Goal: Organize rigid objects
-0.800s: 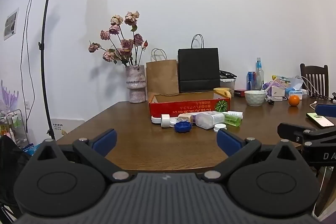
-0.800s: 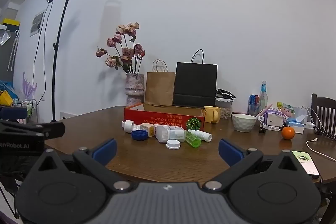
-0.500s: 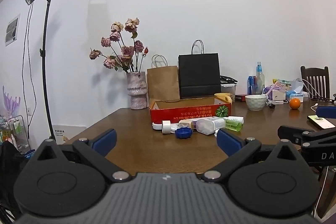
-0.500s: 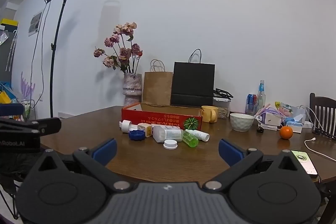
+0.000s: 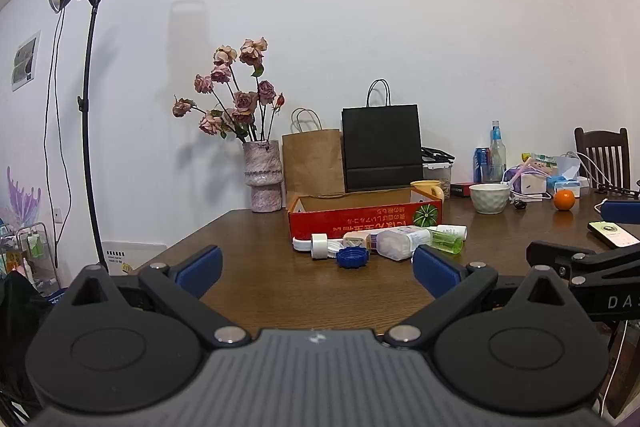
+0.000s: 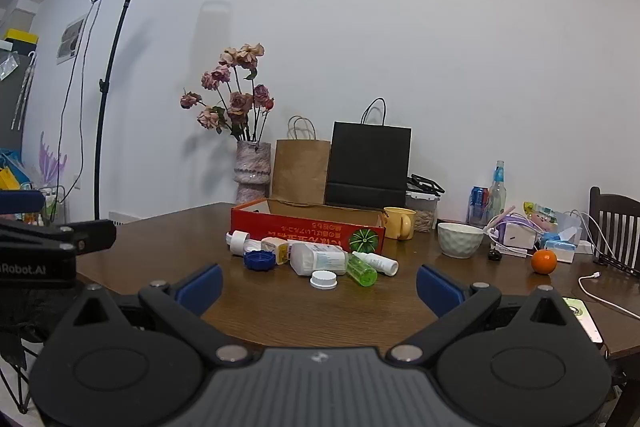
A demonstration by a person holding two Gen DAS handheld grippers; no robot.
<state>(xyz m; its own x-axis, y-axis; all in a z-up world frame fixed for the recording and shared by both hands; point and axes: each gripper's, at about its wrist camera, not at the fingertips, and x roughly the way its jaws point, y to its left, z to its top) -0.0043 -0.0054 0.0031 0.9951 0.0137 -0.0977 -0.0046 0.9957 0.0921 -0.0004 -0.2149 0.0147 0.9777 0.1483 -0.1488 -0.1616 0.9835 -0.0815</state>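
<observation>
**Both tools wide open, nothing grabbed yet**

Still hovering short of the pile, by the look of it. Left tool (image 5: 316,267) with blue pads spread fully apart, nothing between them. Same for the right tool (image 6: 319,285): wide apart, empty.

Clutter sitting on the brown wooden table (image 6: 280,311), bunched right against the front wall of the shallow red cardboard box (image 6: 306,227), none of it inside yet. Closest to the right tool: small round white cap (image 6: 323,279), lying dead ahead and a bit forward of the rest. Behind it a clear white-labelled plastic bottle (image 6: 318,259) on its side, long axis running left-right across the view, and a green see-through bottle (image 6: 361,270) angled toward the camera. Ridged blue screw cap (image 5: 352,258) straight ahead of the left tool, nearer that side.

Probably a forward reach next, right for the white cap, left for the blue one.
</observation>
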